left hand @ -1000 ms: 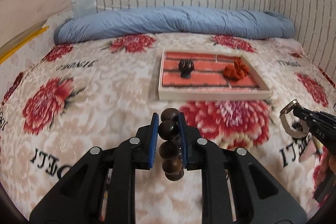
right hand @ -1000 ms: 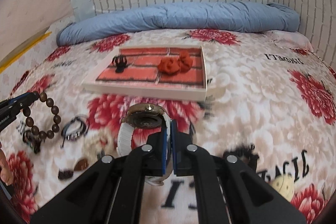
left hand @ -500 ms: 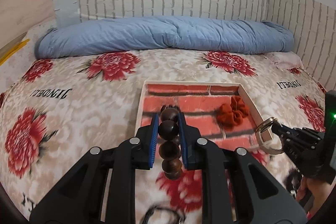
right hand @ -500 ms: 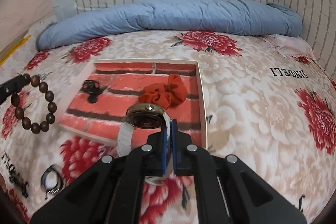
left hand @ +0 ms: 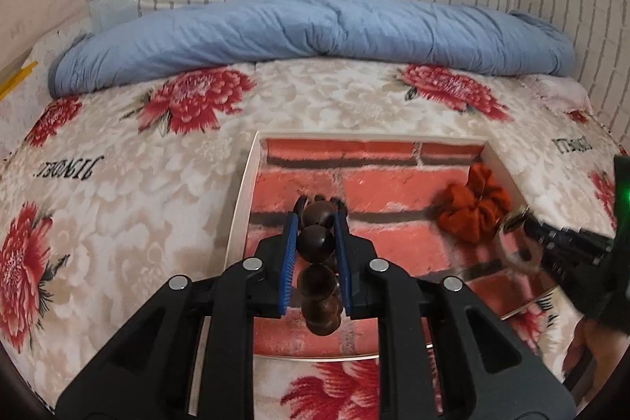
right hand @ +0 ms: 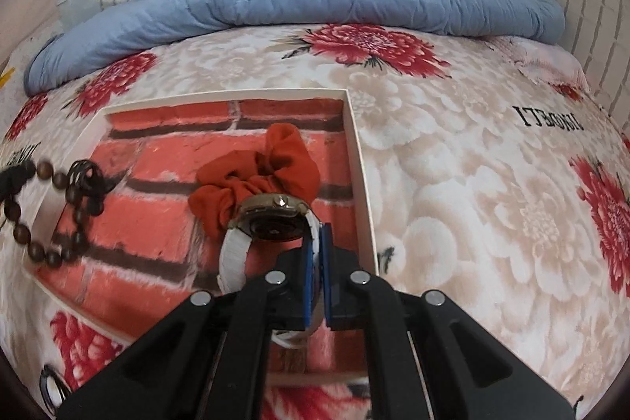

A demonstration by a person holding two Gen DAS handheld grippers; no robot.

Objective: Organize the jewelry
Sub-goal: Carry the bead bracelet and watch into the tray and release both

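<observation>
My left gripper (left hand: pixel 315 223) is shut on a dark wooden bead bracelet (left hand: pixel 315 243) and holds it over the left part of the brick-patterned tray (left hand: pixel 244 207). The bracelet also shows at the left of the right wrist view (right hand: pixel 75 219). My right gripper (right hand: pixel 317 235) is shut on the strap of a white-strapped watch (right hand: pixel 271 219) over the tray's right part (right hand: pixel 358 160). An orange scrunchie (right hand: pixel 256 180) lies in the tray just beyond the watch; it also shows in the left wrist view (left hand: pixel 472 207). A black hair claw (right hand: pixel 84 176) lies in the tray's left part, mostly hidden behind the beads.
The tray rests on a floral bedspread (left hand: pixel 118 203). A rolled blue quilt (left hand: pixel 315 30) lies along the brick-patterned headboard wall. A dark ring-like item (right hand: pixel 51 386) lies on the bedspread at the near left of the tray.
Both grippers have moved forward with their loads and now hang over the tray. The bracelet and the watch stay gripped.
</observation>
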